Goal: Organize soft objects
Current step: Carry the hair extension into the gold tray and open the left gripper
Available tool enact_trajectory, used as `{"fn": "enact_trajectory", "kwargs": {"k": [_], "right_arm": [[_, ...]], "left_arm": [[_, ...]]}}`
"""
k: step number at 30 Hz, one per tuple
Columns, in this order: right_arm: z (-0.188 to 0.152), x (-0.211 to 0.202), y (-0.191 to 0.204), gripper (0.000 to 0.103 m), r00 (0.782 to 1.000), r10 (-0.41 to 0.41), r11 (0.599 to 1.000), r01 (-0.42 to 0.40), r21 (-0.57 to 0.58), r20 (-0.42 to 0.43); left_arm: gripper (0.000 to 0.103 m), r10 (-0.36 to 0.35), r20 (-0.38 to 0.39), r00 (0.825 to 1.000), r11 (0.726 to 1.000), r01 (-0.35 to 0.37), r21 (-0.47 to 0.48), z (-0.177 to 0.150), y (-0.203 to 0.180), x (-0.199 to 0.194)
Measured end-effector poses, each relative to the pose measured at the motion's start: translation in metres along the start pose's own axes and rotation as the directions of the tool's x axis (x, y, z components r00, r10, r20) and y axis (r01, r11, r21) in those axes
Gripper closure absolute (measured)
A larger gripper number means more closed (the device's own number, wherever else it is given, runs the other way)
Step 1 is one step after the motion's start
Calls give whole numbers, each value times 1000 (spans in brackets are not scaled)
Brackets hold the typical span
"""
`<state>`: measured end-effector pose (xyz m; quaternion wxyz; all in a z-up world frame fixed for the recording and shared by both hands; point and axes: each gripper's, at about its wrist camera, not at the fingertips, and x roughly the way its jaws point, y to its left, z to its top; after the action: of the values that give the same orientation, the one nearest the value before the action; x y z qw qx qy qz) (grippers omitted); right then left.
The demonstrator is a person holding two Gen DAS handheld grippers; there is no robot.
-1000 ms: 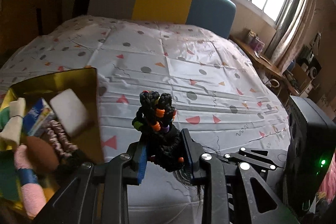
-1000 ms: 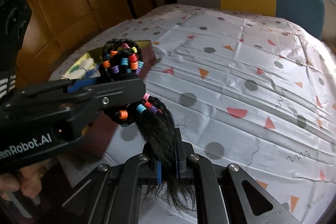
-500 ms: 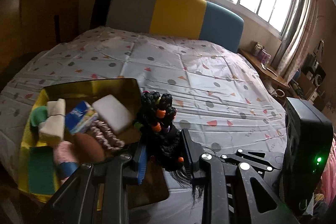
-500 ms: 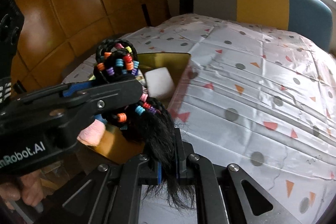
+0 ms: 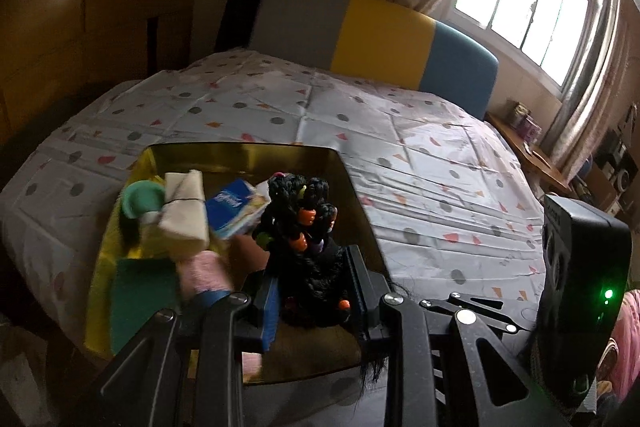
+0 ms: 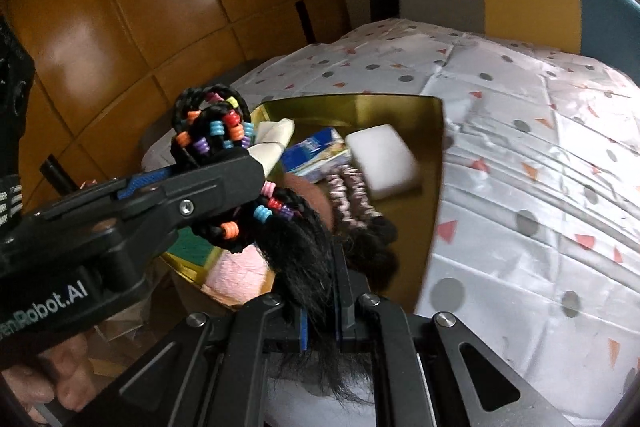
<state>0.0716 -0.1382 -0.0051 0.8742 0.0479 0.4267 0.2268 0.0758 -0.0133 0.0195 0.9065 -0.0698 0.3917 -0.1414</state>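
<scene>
Above the near right corner of the gold tray (image 5: pixel 248 157), the braided hairpiece (image 5: pixel 308 247) hangs between both grippers. It looks light, soft and floppy, so the thick beaded bundle is the best place to hold. The left gripper (image 5: pixel 314 297) is clamped on that bundle; the right gripper (image 6: pixel 322 301) pinches the loose tail.

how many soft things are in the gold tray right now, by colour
white: 1, rectangular foam sponge
cream: 1, folded tied cloth
blue: 1, tissue packet
green: 2, round puff, flat scouring pad
pink: 2, rolled towel, braided scrunchie
total: 7
</scene>
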Motion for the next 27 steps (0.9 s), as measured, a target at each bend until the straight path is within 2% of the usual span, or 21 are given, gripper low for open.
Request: {"fn": "enact_trajectory", "kwargs": {"k": [12,16,20,22,24,25,26,27], "right_arm": [[-6,38,50,95,999,40,999,-41,-19,-34],[-1,50,45,95,999,0,1000,0,-3,-44],[6,65,26,95,994,-80,996,83,36,-73],[8,75,16,94,987,-115,991,122,58,-110],[6,83,11,89,981,-126,989,136,57,-149],[5,84,9,79,982,-116,990,127,67,-150],[5,83,8,64,981,-123,989,135,68,-151],[4,81,8,57,980,-142,987,152,59,-140]], "left_arm": [[74,37,-14,999,997,-38,-65,-16,63,-10],[74,25,-35,999,997,-28,-68,-11,66,7],[73,8,-70,998,999,-11,-31,-4,55,33],[60,16,-91,996,999,-20,-36,-3,54,46],[51,44,-109,993,998,-50,-45,-3,56,53],[42,52,-110,993,997,-58,-54,-4,58,53],[38,59,-107,993,996,-66,-61,-6,60,50],[35,78,-101,992,994,-85,-63,-7,63,47]]}}
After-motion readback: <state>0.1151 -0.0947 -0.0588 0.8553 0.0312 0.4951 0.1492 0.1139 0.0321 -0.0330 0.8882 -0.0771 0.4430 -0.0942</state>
